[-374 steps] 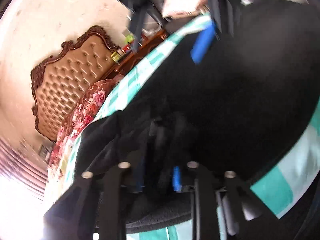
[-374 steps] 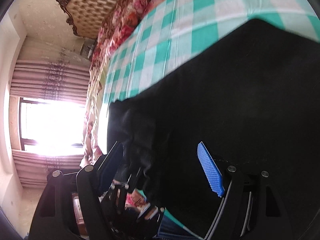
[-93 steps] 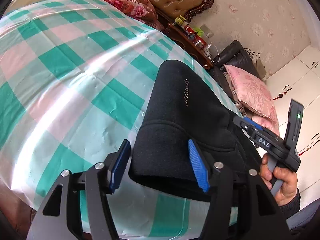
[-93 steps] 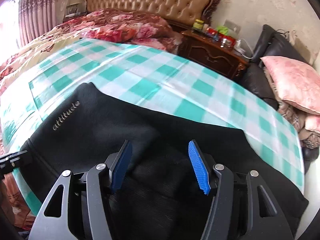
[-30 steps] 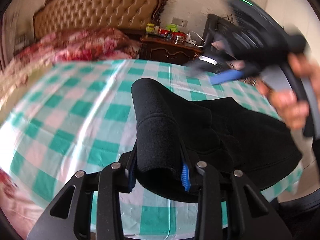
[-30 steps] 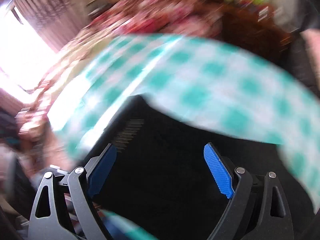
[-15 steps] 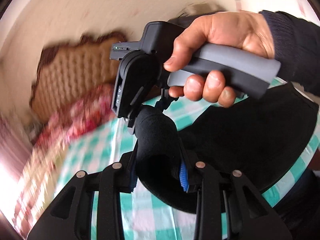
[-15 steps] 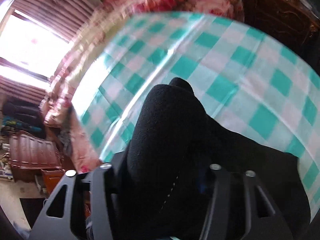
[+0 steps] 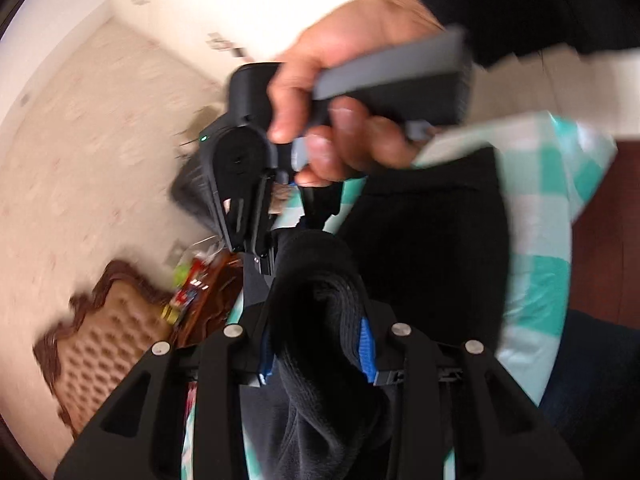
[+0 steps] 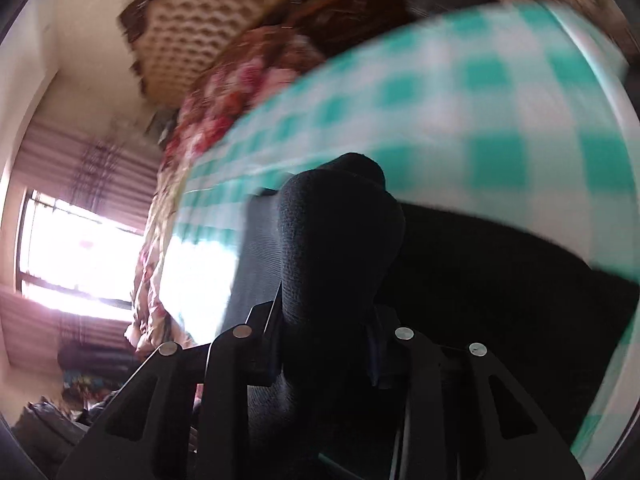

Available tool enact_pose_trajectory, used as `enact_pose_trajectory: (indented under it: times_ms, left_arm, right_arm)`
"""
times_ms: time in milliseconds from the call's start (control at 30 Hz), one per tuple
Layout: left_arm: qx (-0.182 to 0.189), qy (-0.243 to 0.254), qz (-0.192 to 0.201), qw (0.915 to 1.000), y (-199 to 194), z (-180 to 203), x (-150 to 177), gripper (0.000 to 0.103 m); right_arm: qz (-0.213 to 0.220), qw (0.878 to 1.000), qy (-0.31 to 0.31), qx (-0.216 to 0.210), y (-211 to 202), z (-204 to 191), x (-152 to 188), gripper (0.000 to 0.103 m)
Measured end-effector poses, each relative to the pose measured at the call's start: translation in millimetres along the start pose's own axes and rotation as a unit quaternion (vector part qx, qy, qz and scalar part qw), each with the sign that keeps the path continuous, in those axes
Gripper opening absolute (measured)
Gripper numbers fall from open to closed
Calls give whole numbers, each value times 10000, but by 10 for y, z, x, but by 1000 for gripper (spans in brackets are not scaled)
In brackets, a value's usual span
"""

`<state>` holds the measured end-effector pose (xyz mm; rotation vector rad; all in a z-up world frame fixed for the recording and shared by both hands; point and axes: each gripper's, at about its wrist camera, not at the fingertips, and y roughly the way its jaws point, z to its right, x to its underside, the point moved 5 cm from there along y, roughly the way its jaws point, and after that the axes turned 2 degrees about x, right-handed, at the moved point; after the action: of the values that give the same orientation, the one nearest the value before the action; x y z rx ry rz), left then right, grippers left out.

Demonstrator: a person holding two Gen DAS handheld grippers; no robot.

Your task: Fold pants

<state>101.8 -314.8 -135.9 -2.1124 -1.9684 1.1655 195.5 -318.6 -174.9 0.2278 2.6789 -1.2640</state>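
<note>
Green-checked cloth (image 10: 480, 120) covers the bed, with a tufted headboard (image 10: 192, 28) and a bright window (image 10: 80, 248) beyond the right tool (image 10: 326, 344). Half a second on, both tools stay clamped on the black pants (image 9: 320, 300), and the left tool (image 9: 316, 344) has swung up, lifting the bunched edge while the rest lies ahead on the cloth. My guess: they're carrying it over for the next fold.

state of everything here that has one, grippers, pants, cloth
left gripper: shut on a thick bunched fold of the black fleece pants
right gripper: shut on another bunched fold of the same pants
black fleece pants: gripped folds lifted, the rest draped over the checked cloth
green and white checked cloth: spread flat under the pants
</note>
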Motion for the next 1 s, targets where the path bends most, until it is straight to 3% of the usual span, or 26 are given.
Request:
enact_pose_trajectory:
  times_ms: [67, 100, 133, 200, 233, 333, 367, 400, 433, 500, 567, 800, 1000]
  left_arm:
    - [-68, 422, -61, 9991, 188, 337, 29, 44]
    - [-100, 642, -31, 9979, 213, 454, 48, 54]
    - [-115, 793, -29, 9968, 223, 523, 92, 63]
    - [-178, 869, 22, 9961, 178, 559, 163, 70]
    - [-172, 854, -3, 9962, 165, 552, 200, 71]
    - [-233, 865, -92, 9959, 241, 558, 233, 71]
    - [-234, 838, -177, 9961, 327, 553, 241, 71]
    - [-236, 806, -236, 9962, 385, 544, 244, 63]
    - [-267, 783, -265, 9962, 408, 535, 207, 45]
    - [-217, 704, -310, 9968, 408, 497, 207, 31]
    - [-358, 716, -230, 9965, 376, 397, 174, 28]
    - [-918, 641, 93, 9937, 187, -64, -69, 28]
    - [-888, 871, 330, 9917, 287, 87, -123, 28]
  right_arm:
    - [-91, 9998, 201, 4, 163, 268, 72, 33]
    - [-2, 9998, 190, -97, 185, 300, 90, 34]
    - [26, 9998, 125, -153, 174, 272, 93, 39]
    - [20, 10000, -16, -86, 127, 205, 83, 57]
    - [52, 9999, -90, 15, 105, 180, 71, 70]
    - [-48, 9987, -309, 398, 149, 112, 49, 69]
    - [-85, 9980, -354, 522, 186, 98, 55, 68]
    - [-124, 9968, -416, 674, 232, 75, 53, 64]
    - [-157, 9960, -469, 742, 263, 56, 54, 51]
    - [-168, 9948, -556, 839, 261, 20, 33, 41]
    - [-146, 9928, -765, 913, 200, -91, 15, 32]
    - [418, 9841, -1451, 939, -399, -620, -101, 27]
    - [514, 9825, -1381, 1141, -746, -364, -67, 26]
